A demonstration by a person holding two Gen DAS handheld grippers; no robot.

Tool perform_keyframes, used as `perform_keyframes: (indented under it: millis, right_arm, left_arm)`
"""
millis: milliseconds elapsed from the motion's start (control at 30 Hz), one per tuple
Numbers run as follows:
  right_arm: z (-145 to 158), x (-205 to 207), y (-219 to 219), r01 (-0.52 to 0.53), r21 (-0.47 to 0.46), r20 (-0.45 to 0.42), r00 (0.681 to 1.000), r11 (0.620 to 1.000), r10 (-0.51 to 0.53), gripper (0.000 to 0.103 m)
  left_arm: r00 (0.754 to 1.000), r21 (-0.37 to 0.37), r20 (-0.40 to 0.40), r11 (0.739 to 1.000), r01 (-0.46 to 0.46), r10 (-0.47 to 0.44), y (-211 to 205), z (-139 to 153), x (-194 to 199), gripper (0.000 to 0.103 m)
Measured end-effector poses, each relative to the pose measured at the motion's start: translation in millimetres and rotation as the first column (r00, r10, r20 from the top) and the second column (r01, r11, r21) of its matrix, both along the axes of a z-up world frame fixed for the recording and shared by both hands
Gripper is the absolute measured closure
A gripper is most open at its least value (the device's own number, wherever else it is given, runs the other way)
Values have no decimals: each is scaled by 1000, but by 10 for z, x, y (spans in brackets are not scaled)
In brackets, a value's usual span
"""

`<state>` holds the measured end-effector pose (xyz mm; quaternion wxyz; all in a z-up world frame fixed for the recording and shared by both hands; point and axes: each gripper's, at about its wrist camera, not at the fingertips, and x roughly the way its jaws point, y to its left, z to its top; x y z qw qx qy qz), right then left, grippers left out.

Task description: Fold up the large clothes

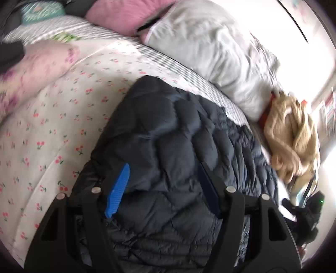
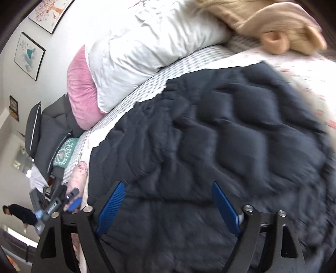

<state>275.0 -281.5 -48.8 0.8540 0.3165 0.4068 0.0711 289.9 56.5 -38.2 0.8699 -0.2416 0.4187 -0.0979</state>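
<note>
A dark navy quilted puffer jacket (image 1: 178,134) lies on a bed with a cherry-print cover (image 1: 52,136). My left gripper (image 1: 163,170) hovers over the near part of the jacket, its blue-padded jaws wide apart, holding nothing. In the right wrist view the same jacket (image 2: 220,136) fills the middle, and my right gripper (image 2: 168,187) is over it with its jaws wide apart, empty. The other gripper (image 2: 63,201) shows at the left edge of the right wrist view, and at the lower right of the left wrist view (image 1: 304,212).
A white pillow (image 1: 210,46) and a pink cushion (image 1: 130,14) lie at the head of the bed. A tan garment (image 1: 294,136) is bunched beside the jacket. A floral pink blanket (image 1: 31,67) sits at the left. Framed pictures (image 2: 29,54) hang on the wall.
</note>
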Motion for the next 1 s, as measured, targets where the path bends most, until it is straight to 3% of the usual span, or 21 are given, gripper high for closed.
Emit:
perform_keyframes:
  millis: [67,167,233,300,333,400,533,633,733,833,900,1000]
  right_arm:
    - [-54,225,95,0,19,-11,1000,1000,0,32]
    - [-243,515,151,24,68,-26,999,997,-23,39]
    - [-365,649,164,47,62,-54,998,997,-44,52]
    - [-478,779,195,55,55,-86,995,997,-50,89]
    - [-509,812,214,45,68,-91,995,997,-39,93]
    - [-442,802,284,13,97,-60,998,995,-8,95]
    - [-44,538,425,-64,98,81,995,993,56,95]
    - [97,217,476,-60,56,98,994,997,54,95]
    - [-18,205,449,-4,-83,24,1000,997,6,94]
    - [-405,375,329,36,-184,-110,992,982,-57,93]
    - [-541,387,260,18,-190,-177,983,982,-52,93]
    - [-391,182,155,29,-167,-139,989,986,-53,87]
  left_arm:
    - [1000,-27,5,1000,-13,13,48,-30,0,35]
    - [999,24,40,1000,-11,10,-18,-20,30,36]
    - [999,46,49,999,-10,7,-35,-38,73,36]
    - [999,47,51,999,-12,9,-25,-62,87,36]
    - [999,47,50,999,-10,8,-27,-73,92,36]
    - [999,58,53,998,-8,5,-39,-74,101,36]
    - [998,95,63,995,11,-17,-96,-60,111,36]
    - [999,130,24,991,37,-40,-168,-148,146,36]
    - [998,165,-40,984,61,-55,-259,-318,163,36]
    - [993,202,-101,976,83,-64,-338,-434,159,36]
    - [990,222,-119,970,99,-74,-362,-418,121,36]
    - [988,243,-109,961,132,-108,-366,-264,9,30]
